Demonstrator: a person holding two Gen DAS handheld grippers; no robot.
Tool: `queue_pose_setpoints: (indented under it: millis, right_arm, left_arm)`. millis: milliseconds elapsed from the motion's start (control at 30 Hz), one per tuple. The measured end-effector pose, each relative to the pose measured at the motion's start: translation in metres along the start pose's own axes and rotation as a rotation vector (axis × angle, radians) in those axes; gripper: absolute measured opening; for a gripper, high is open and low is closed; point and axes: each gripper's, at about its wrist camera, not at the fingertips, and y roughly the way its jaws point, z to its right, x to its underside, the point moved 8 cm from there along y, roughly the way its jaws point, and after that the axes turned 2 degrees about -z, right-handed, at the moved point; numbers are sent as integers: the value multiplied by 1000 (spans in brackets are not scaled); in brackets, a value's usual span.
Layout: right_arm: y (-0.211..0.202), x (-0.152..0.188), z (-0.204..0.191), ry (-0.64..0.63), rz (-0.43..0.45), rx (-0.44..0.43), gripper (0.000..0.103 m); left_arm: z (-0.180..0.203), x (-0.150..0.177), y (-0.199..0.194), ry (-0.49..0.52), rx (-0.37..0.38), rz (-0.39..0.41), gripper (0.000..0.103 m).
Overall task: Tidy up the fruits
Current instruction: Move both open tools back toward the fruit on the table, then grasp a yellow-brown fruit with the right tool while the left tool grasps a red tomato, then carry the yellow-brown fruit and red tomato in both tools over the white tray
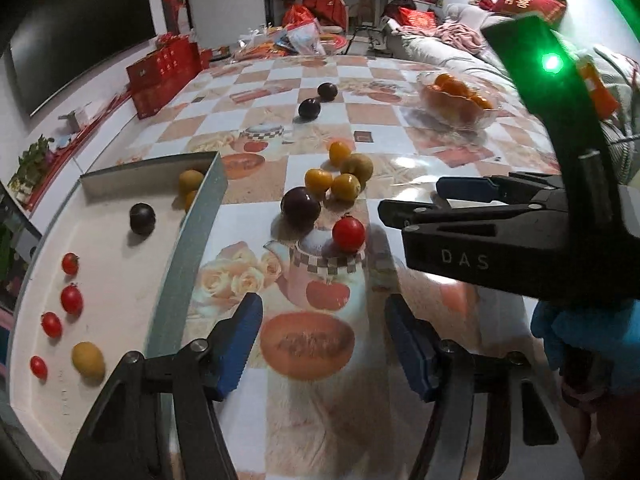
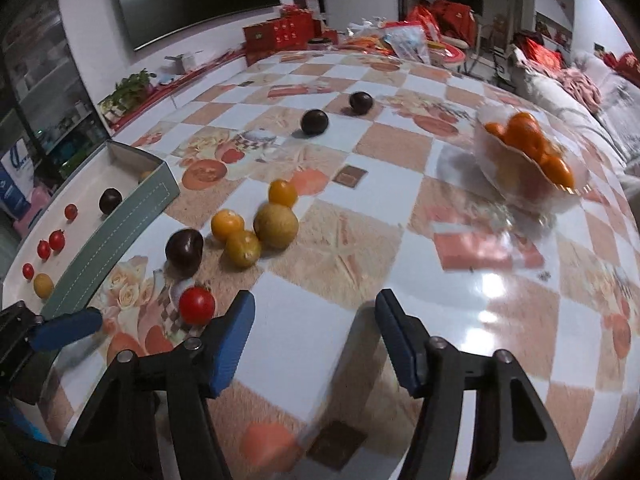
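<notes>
text "DAS" | white letters on black body of right gripper (image 1: 416, 202), left wrist view | red cushion (image 1: 528, 2) on sofa: yellow Chinese characters, "有喜" legible | right wrist view: none readable

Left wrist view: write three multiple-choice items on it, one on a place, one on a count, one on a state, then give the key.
1. Where does the loose red tomato lie?
A. In the tray
B. On the tablecloth, just ahead of the left gripper
C. In the glass bowl

2. How many red tomatoes lie in the tray?
A. Two
B. Four
C. Six

3. How is the left gripper?
A. Open and empty
B. Shut on a plum
C. Shut on a tomato

Key: 1 B, it sits on the printed teapot, outside the tray wall. 2 B, four small red ones line the tray's left side. 3 A, its blue pads stand wide apart with only cloth between them.
</notes>
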Motion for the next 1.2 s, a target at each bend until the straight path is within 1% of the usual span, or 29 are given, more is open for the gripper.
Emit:
queue_pose_setpoints:
  millis: [167, 267, 300, 333, 400, 467, 500, 533, 567, 667, 767, 833, 900, 933, 967, 1033, 1200]
  right_arm:
    - [12, -14, -7, -55, 9, -29, 64]
    - [17, -22, -11, -94, 20, -36, 59]
    - [19, -24, -13, -105, 23, -42, 55]
    - [20, -26, -13, -113, 26, -45, 53]
    - [22, -29, -14, -119, 29, -58, 52]
    - [23, -32, -15, -120, 33, -70, 49]
    - [23, -32, -15, -119, 32, -80, 35]
    - [24, -33, -15, -120, 31, -86, 28]
    - [24, -33, -15, -117, 31, -89, 28]
    - [19, -31, -8, -85, 38, -106, 28]
    - [15, -27, 7, -24, 33, -116, 28]
    - [13, -24, 16, 11, 33, -121, 28]
    - [10, -22, 22, 31, 36, -117, 28]
    - [9, -21, 24, 38, 35, -112, 28]
    - [8, -20, 25, 44, 36, -111, 28]
    - [6, -17, 26, 53, 35, -106, 28]
    - [-3, -5, 25, 71, 28, -88, 28]
  left_arm:
    - [2, -10, 16, -11, -24, -1, 66]
    - [1, -14, 23, -19, -28, -8, 66]
    - [1, -14, 26, -19, -31, -11, 66]
    - [1, -16, 27, -22, -28, -9, 66]
    - [2, -20, 30, -27, -25, -8, 66]
    - [3, -24, 32, -32, -22, -9, 66]
    - [4, -25, 34, -32, -21, -10, 66]
    - [4, -28, 35, -33, -20, -10, 62]
    - [4, -30, 36, -35, -19, -9, 59]
    - [6, -34, 38, -35, -17, -9, 59]
    - [8, -36, 40, -33, -19, -7, 58]
    - [9, -37, 40, -31, -15, -3, 50]
    - [10, -37, 40, -31, -17, -3, 50]
    - [10, -37, 39, -32, -15, -1, 46]
    - [10, -37, 38, -34, -18, 4, 35]
    - [10, -36, 37, -35, -8, 5, 24]
    - [7, -30, 32, -40, 20, 8, 24]
